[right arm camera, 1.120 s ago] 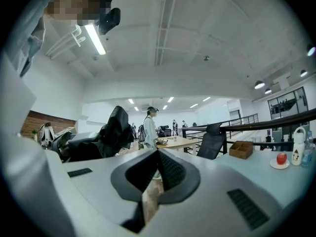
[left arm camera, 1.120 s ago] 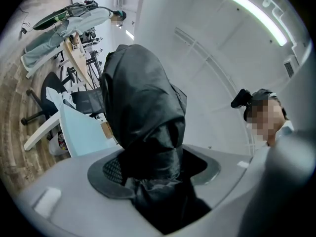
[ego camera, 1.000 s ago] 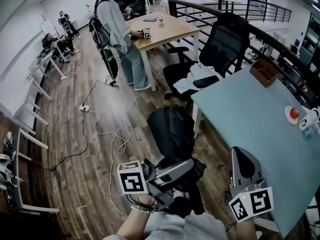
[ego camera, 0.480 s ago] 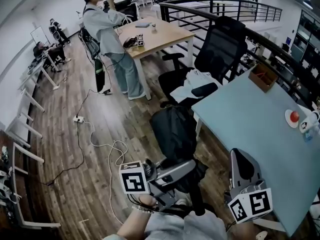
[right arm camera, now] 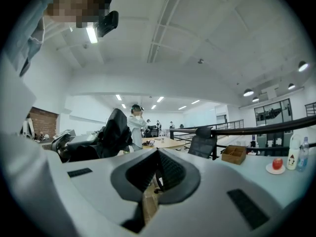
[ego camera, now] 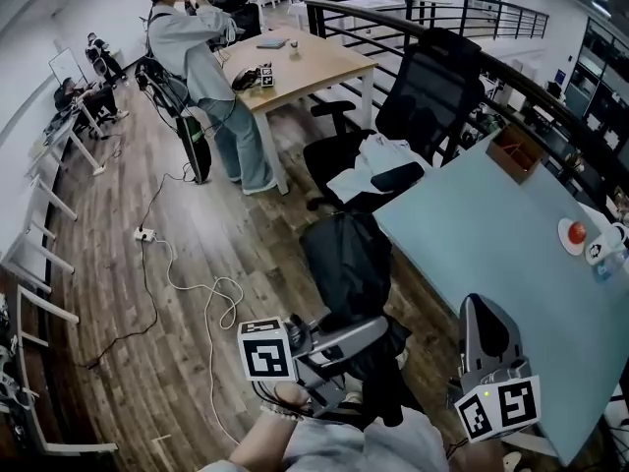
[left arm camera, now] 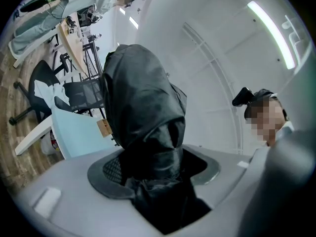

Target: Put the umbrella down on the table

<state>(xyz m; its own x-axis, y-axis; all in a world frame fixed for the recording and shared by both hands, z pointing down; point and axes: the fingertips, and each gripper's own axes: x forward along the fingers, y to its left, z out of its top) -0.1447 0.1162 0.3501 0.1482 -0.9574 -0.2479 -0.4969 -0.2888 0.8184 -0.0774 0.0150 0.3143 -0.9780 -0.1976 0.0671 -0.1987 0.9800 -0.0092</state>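
A folded black umbrella [ego camera: 344, 262] stands up from my left gripper [ego camera: 366, 340], which is shut on its lower end, low in the head view over the wooden floor. In the left gripper view the umbrella [left arm camera: 140, 98] fills the middle, with its fabric pinched in my left gripper [left arm camera: 158, 174]. The pale blue table [ego camera: 472, 234] lies to the right of the umbrella. My right gripper [ego camera: 488, 324] is shut and holds nothing, beside the table's near corner. In the right gripper view, my right gripper [right arm camera: 158, 171] points past the umbrella [right arm camera: 116, 132] and along the table [right arm camera: 256, 171].
A black office chair [ego camera: 432, 87] with a white cloth [ego camera: 378, 155] on its seat stands at the table's far side. On the table are a wooden box [ego camera: 518, 144], a red fruit on a plate [ego camera: 575, 229] and bottles [ego camera: 604, 249]. A person [ego camera: 201, 77] stands by a wooden desk [ego camera: 305, 62]. A cable [ego camera: 197, 283] lies on the floor.
The head view has shifted a little, so the standing person and desk sit further up and left. Both grippers and the umbrella keep about the same places.
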